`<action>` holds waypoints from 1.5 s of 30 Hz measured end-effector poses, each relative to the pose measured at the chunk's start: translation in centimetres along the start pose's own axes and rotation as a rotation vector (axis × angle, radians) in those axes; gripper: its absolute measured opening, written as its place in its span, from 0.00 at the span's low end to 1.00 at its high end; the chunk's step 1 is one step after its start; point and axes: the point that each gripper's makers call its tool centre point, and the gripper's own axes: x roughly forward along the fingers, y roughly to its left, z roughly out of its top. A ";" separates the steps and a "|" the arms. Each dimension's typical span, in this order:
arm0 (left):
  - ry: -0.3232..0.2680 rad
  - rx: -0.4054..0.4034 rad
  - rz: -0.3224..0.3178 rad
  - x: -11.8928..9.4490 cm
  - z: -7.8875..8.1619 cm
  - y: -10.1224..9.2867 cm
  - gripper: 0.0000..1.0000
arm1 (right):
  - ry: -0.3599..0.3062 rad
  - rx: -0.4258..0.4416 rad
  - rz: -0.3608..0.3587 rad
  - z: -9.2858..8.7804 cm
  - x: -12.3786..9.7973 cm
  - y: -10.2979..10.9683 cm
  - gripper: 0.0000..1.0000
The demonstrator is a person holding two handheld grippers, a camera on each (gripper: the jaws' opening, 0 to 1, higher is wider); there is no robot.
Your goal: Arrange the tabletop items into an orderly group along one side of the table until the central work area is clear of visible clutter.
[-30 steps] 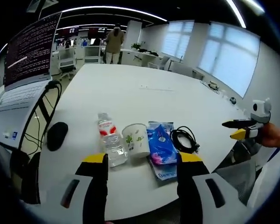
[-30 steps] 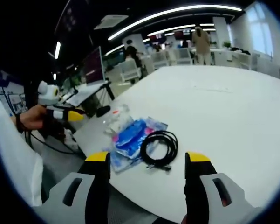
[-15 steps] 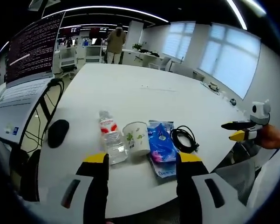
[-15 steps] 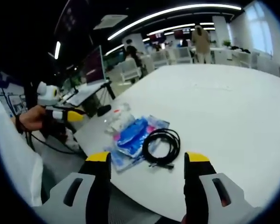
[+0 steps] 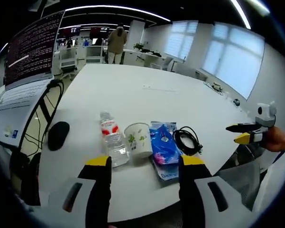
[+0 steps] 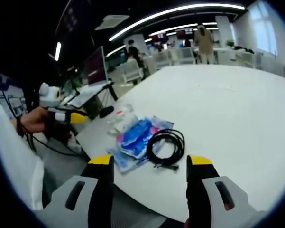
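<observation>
Over the last second nothing on the table (image 5: 133,90) has moved; only the views drift slightly, so the row looks finished. Ahead of the left gripper (image 5: 144,164), jaws apart and empty: bottle (image 5: 112,138) lying lengthwise, cap pointing away, cup (image 5: 138,140), blue packet (image 5: 163,151), coiled cable (image 5: 187,141). The right gripper (image 6: 149,164) likewise hangs agape.

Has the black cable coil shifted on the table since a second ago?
No. The cable coil still lies right beside the blue packet, same gap and order; only the camera has drifted slightly.

bright ceiling strips, daylit windows, mild glare on table, fisheye-warped edges
</observation>
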 end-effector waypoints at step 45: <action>0.135 -0.349 0.134 8.3 2.9 6.7 0.50 | 0.013 0.012 0.006 -0.3 0.0 -0.3 0.61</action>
